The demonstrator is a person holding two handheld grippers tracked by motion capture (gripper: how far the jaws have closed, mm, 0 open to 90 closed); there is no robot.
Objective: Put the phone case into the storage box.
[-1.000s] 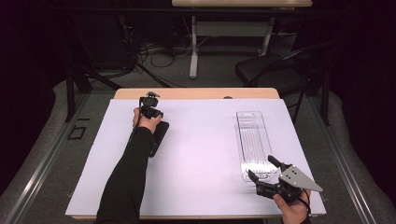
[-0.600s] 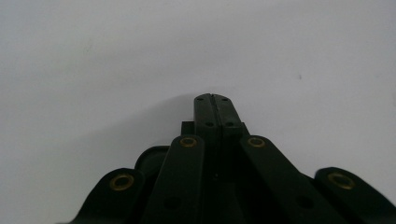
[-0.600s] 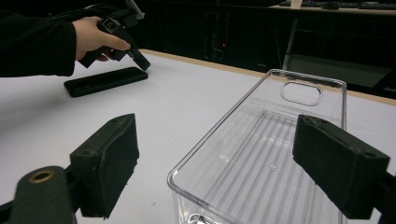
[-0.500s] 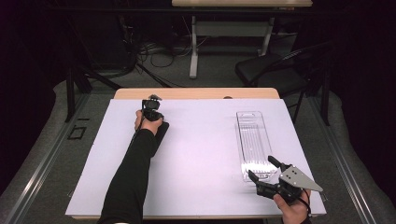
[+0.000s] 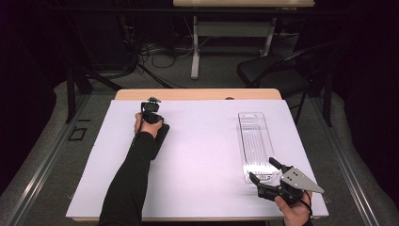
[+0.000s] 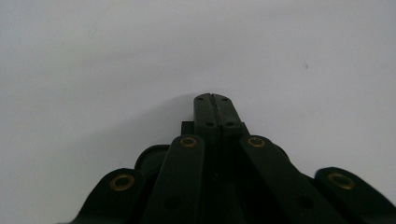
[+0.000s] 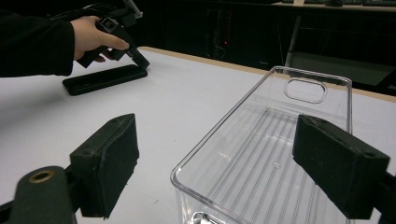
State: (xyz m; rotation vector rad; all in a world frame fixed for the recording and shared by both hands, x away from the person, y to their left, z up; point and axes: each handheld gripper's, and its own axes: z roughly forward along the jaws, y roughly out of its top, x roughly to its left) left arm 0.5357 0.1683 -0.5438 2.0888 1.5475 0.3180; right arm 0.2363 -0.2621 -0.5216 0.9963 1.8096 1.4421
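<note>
My left gripper (image 5: 157, 120) is shut with nothing between its jaws (image 6: 213, 99), angled down at the white table top. In the right gripper view its tip (image 7: 141, 61) sits just above the far end of a flat black bar (image 7: 105, 78), which lies beside the left hand (image 5: 161, 134). Whether it touches the bar I cannot tell. My right gripper (image 5: 262, 169) is open at the near right. Its pads (image 7: 112, 163) stand to either side of the near end of a clear plastic tray (image 7: 280, 140), apart from its walls. The tray (image 5: 255, 141) is empty.
A white sheet (image 5: 202, 160) covers the table, with a wooden edge (image 5: 197, 94) at the far side. Beyond the table stand a dark chair (image 5: 277, 70), cables on the floor and another table's legs (image 5: 194, 52).
The left forearm has shifted slightly to the right and covers a bit more of the black bar. The right gripper and the tray have not moved.
</note>
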